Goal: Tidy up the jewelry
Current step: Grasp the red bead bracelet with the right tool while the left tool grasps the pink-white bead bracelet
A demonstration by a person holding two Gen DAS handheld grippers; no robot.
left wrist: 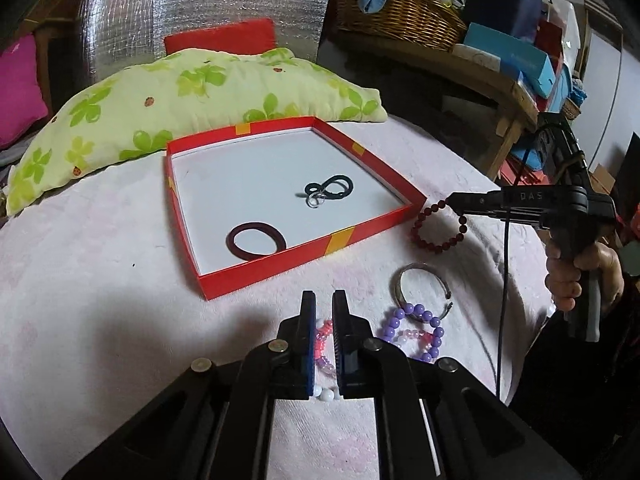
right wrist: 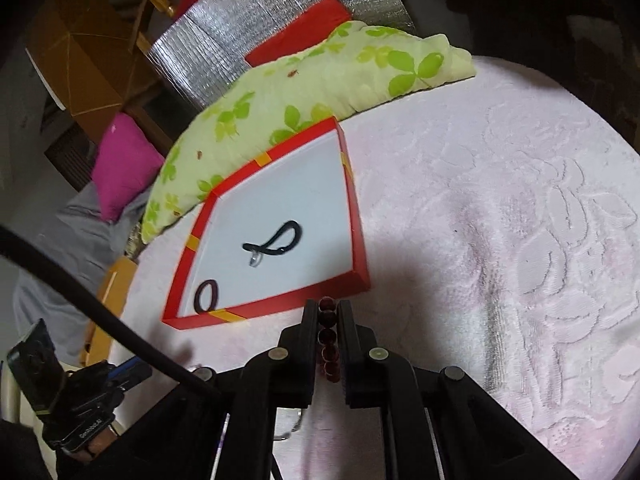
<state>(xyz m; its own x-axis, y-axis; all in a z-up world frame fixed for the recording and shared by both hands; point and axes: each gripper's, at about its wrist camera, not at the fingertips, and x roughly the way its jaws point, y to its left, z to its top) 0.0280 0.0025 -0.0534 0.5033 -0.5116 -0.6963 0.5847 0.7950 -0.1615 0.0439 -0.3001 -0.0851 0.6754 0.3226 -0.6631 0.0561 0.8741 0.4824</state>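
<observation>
Left gripper: fingers nearly together, pinching a pink-and-clear beaded bracelet whose strand runs up between the pads; white beads show at the base of the gap.

Right gripper: fingers pressed onto a dark red beaded bracelet, beads stacked in a line between the pads. From the left wrist view the loop hangs from the tips, just beside the right corner of the box. A hand grips the handle.

Shallow red cardboard box with white floor and yellow tape strips sits on a pale pink embossed bedspread. Inside: a dark maroon ring-shaped band near the front wall, and a black looped cord with a small clear ring mid-floor; much of the floor is bare.

Loose on the spread just right of the left fingers: a purple beaded bracelet and an open silver metal bangle, touching.

A green clover-print pillow abuts the far wall of the box. Open spread lies to the right of the box.
</observation>
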